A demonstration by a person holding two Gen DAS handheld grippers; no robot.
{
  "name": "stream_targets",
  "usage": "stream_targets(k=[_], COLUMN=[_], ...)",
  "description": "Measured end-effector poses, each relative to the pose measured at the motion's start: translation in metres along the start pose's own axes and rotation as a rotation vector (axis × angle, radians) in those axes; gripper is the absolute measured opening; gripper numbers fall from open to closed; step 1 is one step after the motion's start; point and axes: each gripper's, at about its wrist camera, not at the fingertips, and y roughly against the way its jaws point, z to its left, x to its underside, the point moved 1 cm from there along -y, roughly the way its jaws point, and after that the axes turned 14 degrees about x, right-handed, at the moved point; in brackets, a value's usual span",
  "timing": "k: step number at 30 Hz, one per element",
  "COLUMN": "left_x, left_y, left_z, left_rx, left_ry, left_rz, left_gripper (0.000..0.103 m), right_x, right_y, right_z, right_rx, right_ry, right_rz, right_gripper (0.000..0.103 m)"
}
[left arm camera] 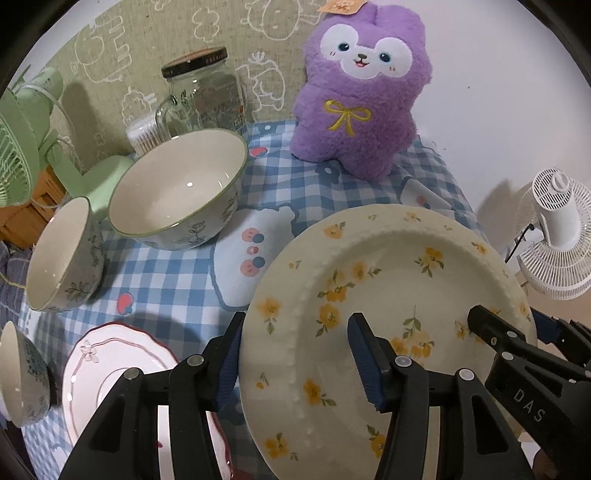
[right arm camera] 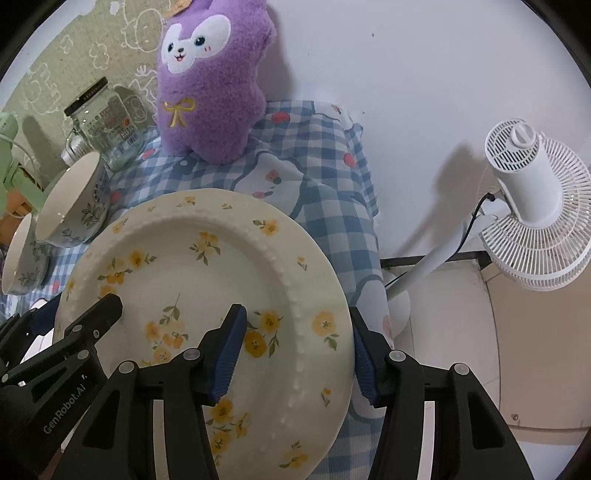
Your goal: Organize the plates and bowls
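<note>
Between both hand-held grippers, left (left arm camera: 295,354), right (right arm camera: 295,350), floral plate (left arm camera: 388,280), rim clamped

Readable on the right gripper (left arm camera: 526,400), side of the black body, in pale capitals: "DAS"; on the left gripper (right arm camera: 66,413), along the black body, in pale letters: "GenRobot.AI". Printed label on the jar (left arm camera: 207,99), too small and blurred to read; same for the orange tag (left arm camera: 341,5) on the plush.
</note>
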Motion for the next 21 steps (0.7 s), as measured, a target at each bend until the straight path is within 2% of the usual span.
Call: stream_targets(k=[21], left_x=[0.022], left_y=[0.064], left_z=[-0.005], left_rx=[-0.014], left_ry=[0.003], left_rz=[-0.057], left_gripper=[0.056], right_x=[0.021], right_y=[0.063], right_z=[-0.005], right_rx=[-0.023], right_ry=[0.008], right_rz=[-0.057], right_gripper=[0.055])
